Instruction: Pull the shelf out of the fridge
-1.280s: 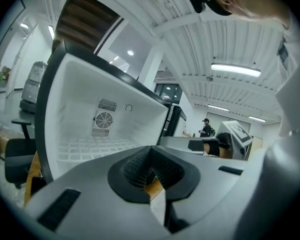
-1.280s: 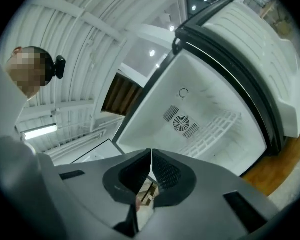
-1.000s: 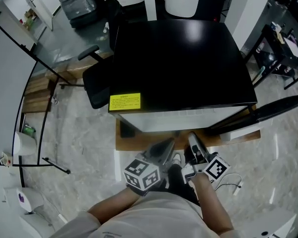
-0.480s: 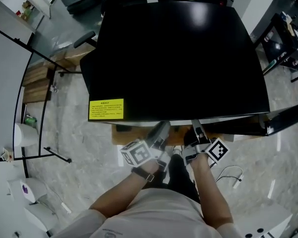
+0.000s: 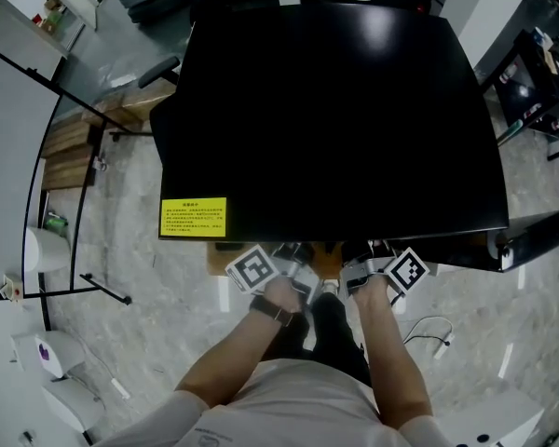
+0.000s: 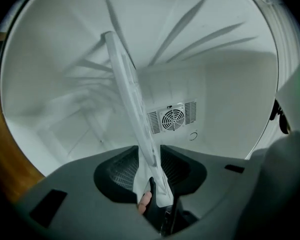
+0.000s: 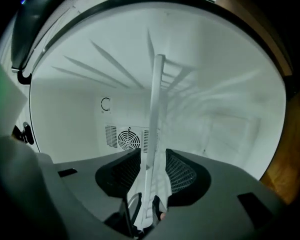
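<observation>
The left tongs [image 6: 150,159] stand open. Their jaws have just been opening, and the near edge of the white shelf [image 6: 127,89] runs between the two ribbed pads with a little room on each side, so nothing is clamped. The right tongs [image 7: 152,164] are the same: jaws just opened wide, the shelf's edge standing between the pads, with a clear gap on the right pad's side.

In both gripper views the shelf is seen edge-on. It reaches from the jaws towards the far wall of the fridge [image 5: 335,110] and lies wholly inside the white cavity. A round fan grille [image 6: 172,118] sits low on that far wall, just to the right of the shelf in the left gripper view and just to its left in the right gripper view.

From the head view the fridge shows only its black top, with a yellow label [image 5: 193,218] at the near left corner. Both tongs reach in under the near edge, side by side. Their marker cubes, one on the left [image 5: 252,270] and one on the right [image 5: 408,270], stay just outside it. The person's forearms run back to the near edge of the picture over a pale marbled floor [image 5: 140,277].
</observation>
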A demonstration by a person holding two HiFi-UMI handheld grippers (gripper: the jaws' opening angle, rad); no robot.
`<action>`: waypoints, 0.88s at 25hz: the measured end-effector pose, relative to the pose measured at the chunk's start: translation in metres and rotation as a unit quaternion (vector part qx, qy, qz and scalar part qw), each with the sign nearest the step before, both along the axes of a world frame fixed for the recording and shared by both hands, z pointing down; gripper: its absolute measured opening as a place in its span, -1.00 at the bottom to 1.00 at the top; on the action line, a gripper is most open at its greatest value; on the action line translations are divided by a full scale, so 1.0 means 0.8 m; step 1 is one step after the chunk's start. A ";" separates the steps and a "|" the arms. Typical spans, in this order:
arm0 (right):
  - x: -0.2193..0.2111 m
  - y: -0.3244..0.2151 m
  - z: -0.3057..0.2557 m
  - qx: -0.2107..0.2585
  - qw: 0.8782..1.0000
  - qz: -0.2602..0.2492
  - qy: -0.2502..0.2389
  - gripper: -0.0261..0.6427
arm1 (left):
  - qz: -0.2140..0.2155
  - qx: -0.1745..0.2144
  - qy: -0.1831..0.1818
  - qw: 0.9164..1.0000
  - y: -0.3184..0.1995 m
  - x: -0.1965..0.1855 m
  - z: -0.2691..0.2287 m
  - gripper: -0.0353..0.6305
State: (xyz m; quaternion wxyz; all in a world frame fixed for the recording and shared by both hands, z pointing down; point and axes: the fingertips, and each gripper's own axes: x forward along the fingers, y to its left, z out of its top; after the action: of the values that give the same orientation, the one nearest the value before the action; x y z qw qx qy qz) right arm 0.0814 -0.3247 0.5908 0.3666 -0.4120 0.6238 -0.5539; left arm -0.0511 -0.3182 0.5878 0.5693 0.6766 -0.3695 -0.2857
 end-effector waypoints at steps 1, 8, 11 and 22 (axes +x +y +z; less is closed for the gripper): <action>-0.001 -0.003 0.000 0.001 1.000 0.001 -0.004 -0.52 | 0.000 0.004 -0.014 1.000 -0.004 -0.003 0.004 -0.53; -0.003 -0.022 0.005 -0.002 1.000 0.005 -0.014 -0.53 | -0.009 0.009 -0.002 1.000 -0.023 -0.007 0.011 -0.53; 0.001 -0.029 0.008 -0.001 1.000 0.011 -0.009 -0.55 | -0.010 0.014 0.015 1.000 -0.027 -0.006 0.007 -0.54; -0.003 -0.028 -0.004 0.017 0.999 0.019 -0.034 -0.79 | -0.017 0.020 0.097 0.995 -0.018 0.003 -0.010 -0.80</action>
State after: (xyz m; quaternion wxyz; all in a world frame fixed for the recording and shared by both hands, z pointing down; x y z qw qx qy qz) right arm 0.0792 -0.3474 0.5875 0.4046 -0.3986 0.6124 -0.5498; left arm -0.0485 -0.3326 0.5795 0.5840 0.6506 -0.3182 -0.3665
